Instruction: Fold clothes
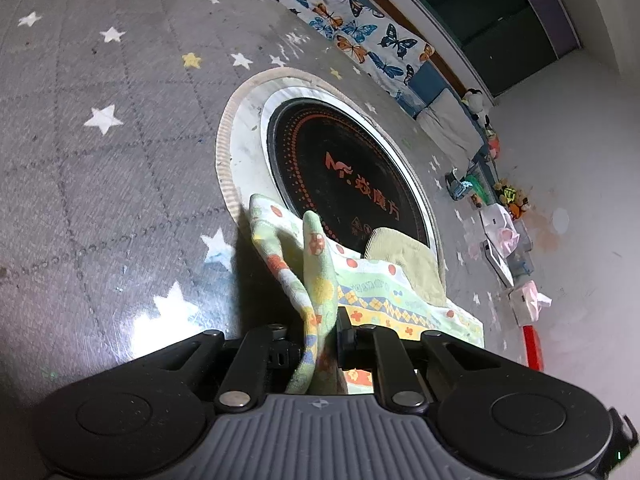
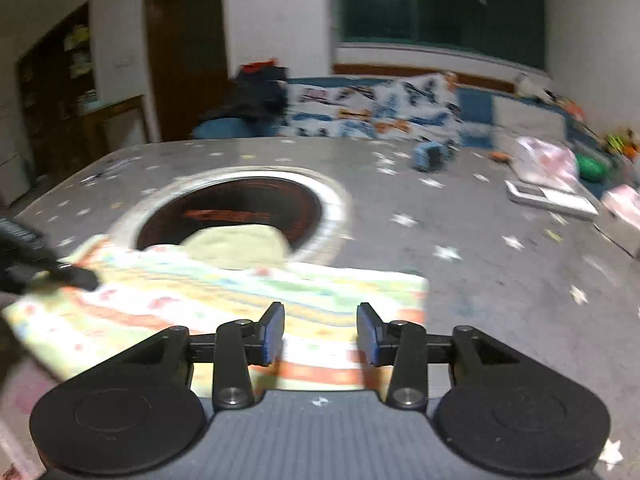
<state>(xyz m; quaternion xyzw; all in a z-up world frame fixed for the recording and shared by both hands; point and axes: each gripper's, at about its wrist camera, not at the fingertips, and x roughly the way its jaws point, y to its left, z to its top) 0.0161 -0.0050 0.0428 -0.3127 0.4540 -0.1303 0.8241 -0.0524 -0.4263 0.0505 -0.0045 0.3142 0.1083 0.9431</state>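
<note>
Pinching a raised fold of the patterned garment [image 1: 320, 280], your left gripper [image 1: 326, 344] has its fingers drawn close on the cloth, which runs up between them in the left wrist view. The rest of the garment lies spread to the right on the star-printed grey surface [image 1: 104, 184], its green ribbed collar [image 1: 404, 260] lapping onto the round black cooktop [image 1: 344, 184] set into that surface. A butterfly-print cloth [image 1: 352, 32] lies along the far edge, and tissue packs [image 1: 524, 300] and small toys sit at the right rim.

In the right wrist view, blurred by motion, your right gripper [image 2: 320, 332] hangs with its blue-padded fingers [image 2: 272, 332] well apart and nothing between them, just above the near edge of the garment [image 2: 240, 292]. The garment lies flat across the surface [image 2: 480, 264], its collar [image 2: 240, 244] toward the cooktop [image 2: 240, 208]. At the left edge, the dark tip of the left gripper [image 2: 76, 276] rests at the garment's corner. A white tablet-like device [image 2: 548, 196] and a pink bag [image 2: 544, 160] lie well off to the right.
</note>
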